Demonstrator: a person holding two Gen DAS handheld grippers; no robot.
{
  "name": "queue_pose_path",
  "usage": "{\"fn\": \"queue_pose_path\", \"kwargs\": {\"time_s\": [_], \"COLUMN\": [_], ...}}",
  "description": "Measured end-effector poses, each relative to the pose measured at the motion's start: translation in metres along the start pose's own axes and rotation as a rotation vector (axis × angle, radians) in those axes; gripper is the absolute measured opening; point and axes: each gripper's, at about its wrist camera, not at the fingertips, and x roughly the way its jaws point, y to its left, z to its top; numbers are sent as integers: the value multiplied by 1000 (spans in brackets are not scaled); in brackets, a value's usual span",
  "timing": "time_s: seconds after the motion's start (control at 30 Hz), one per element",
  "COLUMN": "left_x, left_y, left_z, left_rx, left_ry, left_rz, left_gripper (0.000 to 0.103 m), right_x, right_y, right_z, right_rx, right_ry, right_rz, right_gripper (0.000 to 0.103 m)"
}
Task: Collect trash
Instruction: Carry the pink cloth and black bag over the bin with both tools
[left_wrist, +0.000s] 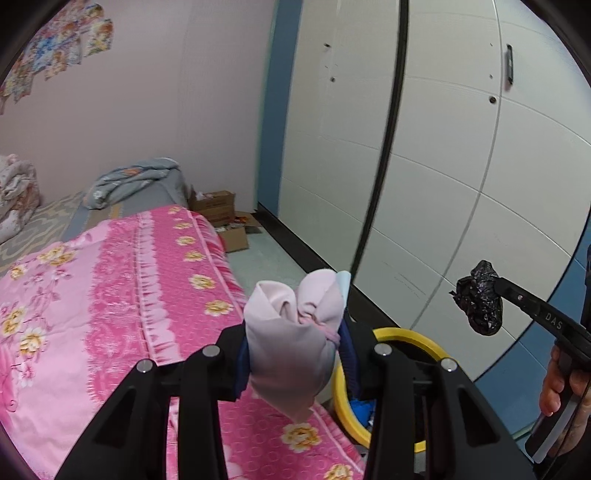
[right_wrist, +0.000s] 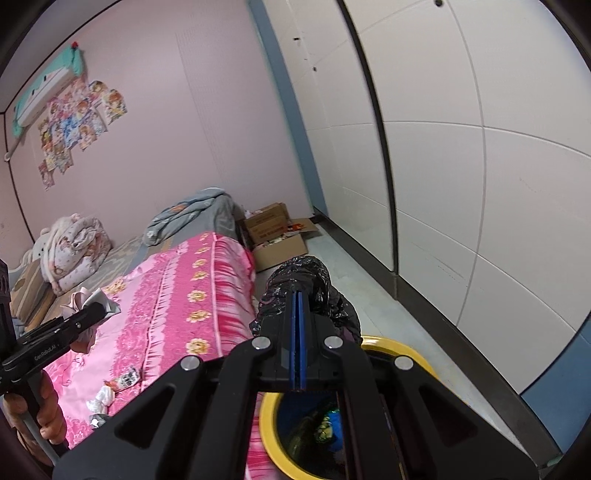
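Two grippers up, both loaded, both over the bed edge by the bin. My left gripper (left_wrist: 295, 354) has its fingers clamped on a pale pink wad (left_wrist: 293, 332) of tissue or cloth, can't tell which; a bit of light blue shows at its top right edge. The wad bulges above and hangs below the blue pads (left_wrist: 242, 365), fingers partly apart around it. From the right wrist view the same left gripper (right_wrist: 101, 312) shows at far left with the wad (right_wrist: 79, 299) at its tip, my hand (right_wrist: 46, 410) on the handle below.

My right gripper (right_wrist: 297, 321) has fingers pressed together, pinching a crumpled black plastic bag (right_wrist: 314, 280) that bunches around and beyond the fingertips. In the left wrist view that bag (left_wrist: 478, 297) hangs off the right gripper's tip at the right side, in front of the white wardrobe doors (left_wrist: 443, 166).

Yellow-rimmed trash bin (right_wrist: 402, 350) sits on the floor just beside the bed, below both grippers; blue and green scraps inside. Left view also catches its rim (left_wrist: 404, 334) behind the fingers.

Bed has a pink floral cover (left_wrist: 110, 295). More trash lies on it near my left hand: a white crumpled tissue (right_wrist: 101, 398) and a small printed wrapper (right_wrist: 129, 376). Cardboard boxes (right_wrist: 273, 236) on the floor past the bed's end, by the pink wall.
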Motion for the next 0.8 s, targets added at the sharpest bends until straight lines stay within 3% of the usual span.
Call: {"fn": "queue_pose_path", "kwargs": {"time_s": [0.8], "left_x": [112], "left_y": [-77], "left_z": [-50], "left_rx": [68], "left_ry": [182], "left_rz": [-105], "left_gripper": [38], "right_x": [58], "right_y": [-76], "right_z": [-51], "right_rx": [89], "right_ry": [127], "right_rz": [-86], "right_gripper": [0]}}
